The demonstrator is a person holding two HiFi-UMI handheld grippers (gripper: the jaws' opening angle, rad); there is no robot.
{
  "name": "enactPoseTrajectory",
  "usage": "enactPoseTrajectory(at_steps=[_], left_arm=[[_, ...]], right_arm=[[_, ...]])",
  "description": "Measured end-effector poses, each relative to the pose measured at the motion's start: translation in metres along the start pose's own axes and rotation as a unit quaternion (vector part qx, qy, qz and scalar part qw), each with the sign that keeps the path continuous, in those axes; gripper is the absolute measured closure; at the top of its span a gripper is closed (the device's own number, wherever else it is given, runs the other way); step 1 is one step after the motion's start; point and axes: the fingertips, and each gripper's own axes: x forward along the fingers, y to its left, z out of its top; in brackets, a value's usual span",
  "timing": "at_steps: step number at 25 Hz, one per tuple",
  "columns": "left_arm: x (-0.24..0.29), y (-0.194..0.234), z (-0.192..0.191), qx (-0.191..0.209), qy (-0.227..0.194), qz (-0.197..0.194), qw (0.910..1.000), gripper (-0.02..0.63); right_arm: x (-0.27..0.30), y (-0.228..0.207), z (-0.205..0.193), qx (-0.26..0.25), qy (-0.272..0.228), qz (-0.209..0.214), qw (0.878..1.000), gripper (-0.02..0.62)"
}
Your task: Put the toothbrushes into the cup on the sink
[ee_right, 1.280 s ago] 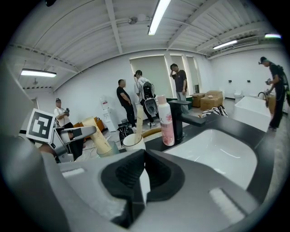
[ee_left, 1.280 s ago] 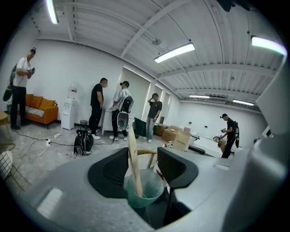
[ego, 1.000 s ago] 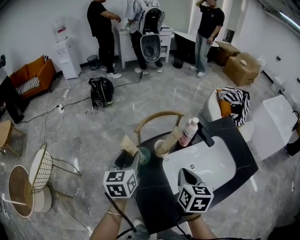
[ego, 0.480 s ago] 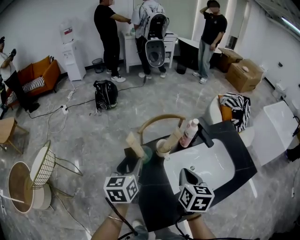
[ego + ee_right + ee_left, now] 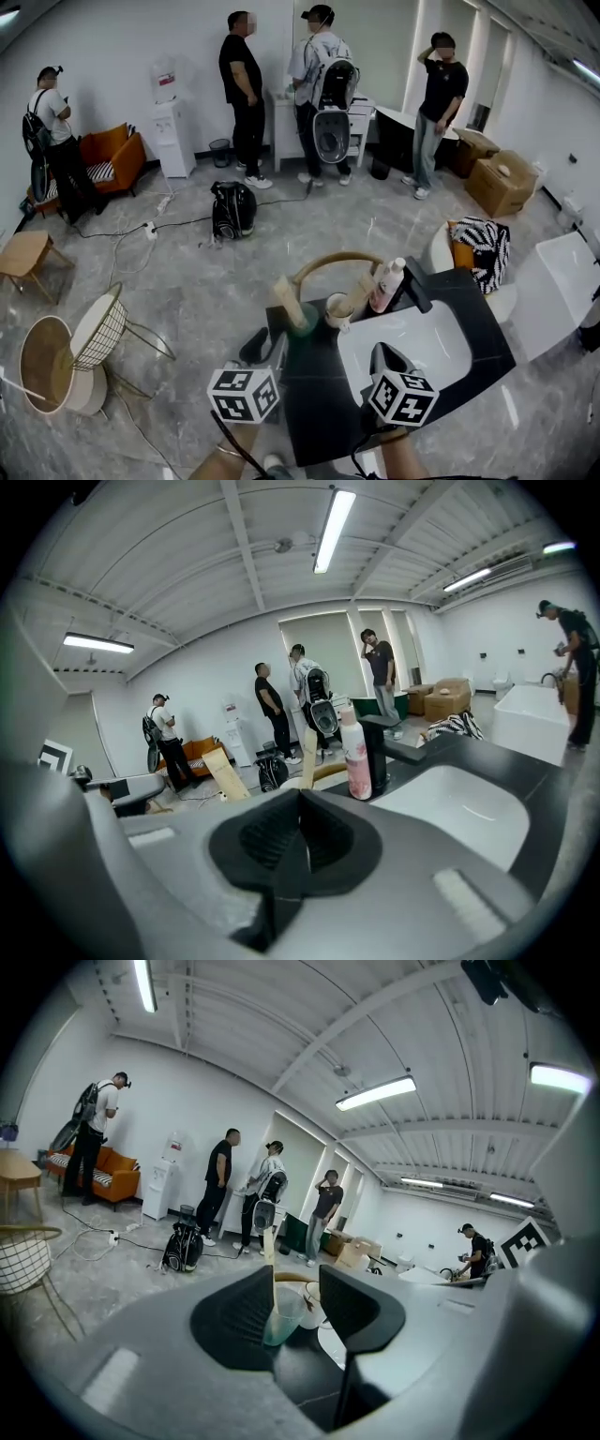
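Note:
A black sink counter [image 5: 314, 403] holds a white basin [image 5: 417, 342]. At its far left edge stands a translucent green cup [image 5: 298, 322] with a beige toothbrush [image 5: 287, 302] leaning in it. Beside it a white cup [image 5: 337, 309] holds another toothbrush [image 5: 361, 291]. My left gripper [image 5: 269, 342] is just short of the green cup. In the left gripper view the green cup [image 5: 281, 1314] sits between the closing jaws of the left gripper [image 5: 295, 1288], and the pads are not pressing on it. My right gripper [image 5: 382, 354] hangs over the basin's near edge, shut and empty, as the right gripper view shows of the right gripper [image 5: 300, 803].
A pink bottle [image 5: 386, 284] and a black faucet [image 5: 412, 286] stand behind the basin. A wooden chair [image 5: 328, 262] is pushed against the counter's far side. A wire chair [image 5: 94, 333], a black bag [image 5: 234, 208] and several people fill the room beyond.
The head view has tilted up, so more of the room and a person at the far left show. Both grippers sit slightly lower in the frame, still by the cups.

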Motion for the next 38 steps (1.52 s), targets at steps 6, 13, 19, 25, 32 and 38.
enactPoseTrajectory(at_steps=[6,13,19,25,32,38], left_arm=[[-0.025,0.006,0.007,0.029,-0.014,0.047,0.9984,0.55],[-0.039,0.008,0.015,0.049,-0.035,0.072,0.9956,0.594],[-0.04,0.002,0.02,0.062,-0.042,0.07,0.9948,0.598],[-0.037,-0.002,0.019,0.068,-0.04,0.07,0.9945,0.598],[-0.031,-0.001,0.012,0.069,-0.036,0.069,0.9946,0.598],[-0.032,0.004,0.011,0.069,-0.032,0.074,0.9943,0.598]], right_arm=[[-0.009,0.012,0.019,-0.026,-0.017,0.011,0.999,0.592],[-0.012,0.023,0.033,-0.046,-0.034,0.011,0.998,0.592],[-0.012,0.026,0.036,-0.06,-0.039,0.014,0.997,0.592],[-0.012,0.022,0.039,-0.07,-0.038,0.012,0.997,0.592],[-0.008,0.018,0.037,-0.068,-0.037,0.011,0.997,0.592],[-0.007,0.018,0.037,-0.063,-0.035,0.013,0.997,0.592]])
